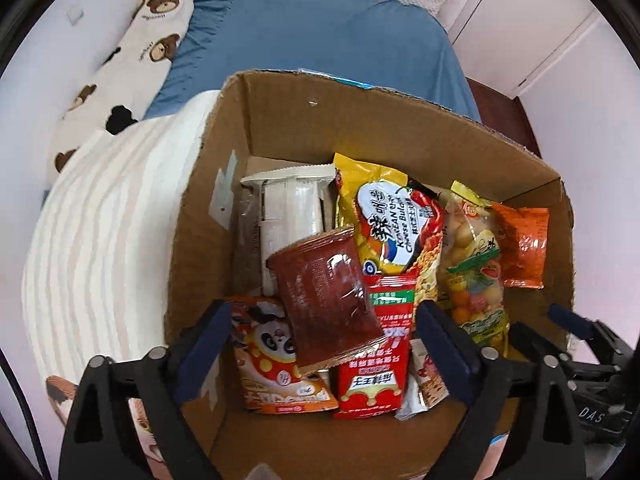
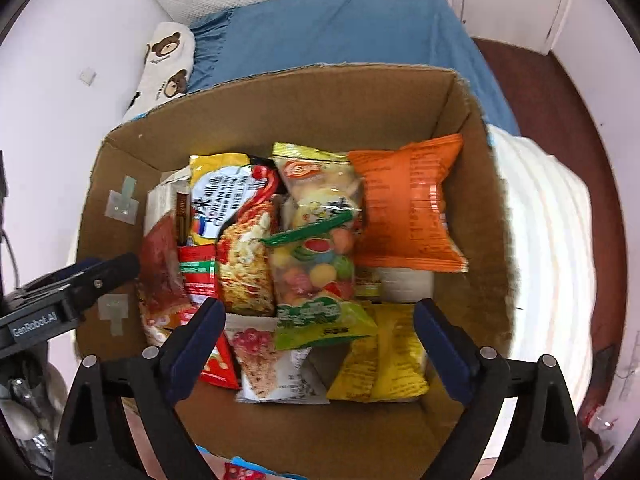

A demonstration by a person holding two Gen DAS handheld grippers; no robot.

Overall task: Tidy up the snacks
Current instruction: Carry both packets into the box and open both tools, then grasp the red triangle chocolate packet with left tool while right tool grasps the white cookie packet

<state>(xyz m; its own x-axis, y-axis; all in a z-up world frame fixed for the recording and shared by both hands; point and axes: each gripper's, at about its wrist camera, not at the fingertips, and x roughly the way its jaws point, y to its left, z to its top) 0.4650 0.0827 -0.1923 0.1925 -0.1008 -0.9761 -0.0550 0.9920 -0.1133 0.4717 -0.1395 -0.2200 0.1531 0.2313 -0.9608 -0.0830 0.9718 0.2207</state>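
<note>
Both grippers, left gripper [image 1: 324, 344] and right gripper [image 2: 320, 344], hang spread apart and empty over your brown cardboard box [image 1: 384, 128]. The dark red crinkly foil packet [image 1: 326, 300] lies topmost, at your left fingers' 12 o'clock; likely light and slippery, so pinch its sealed edge.

One cardboard box [image 2: 472, 208] is seen, set on one bed with a blue cover [image 1: 312, 40]. Inside it, one yellow Korean cheese noodle packet [image 2: 236, 216], one bag of coloured candy balls [image 2: 316, 256], one orange snack packet [image 2: 408, 204], one dark red sachet [image 1: 328, 300], one panda-printed packet [image 1: 272, 364], one red packet with white lettering [image 1: 372, 376], two yellow packets [image 2: 380, 360], one packet showing red berries [image 2: 272, 360] and one clear wrapped white pack [image 1: 292, 208] are counted. One bear-print pillow [image 1: 132, 64] and one striped cream blanket [image 1: 104, 232] are counted beside the box. More packets lie underneath, too hidden to be counted.
</note>
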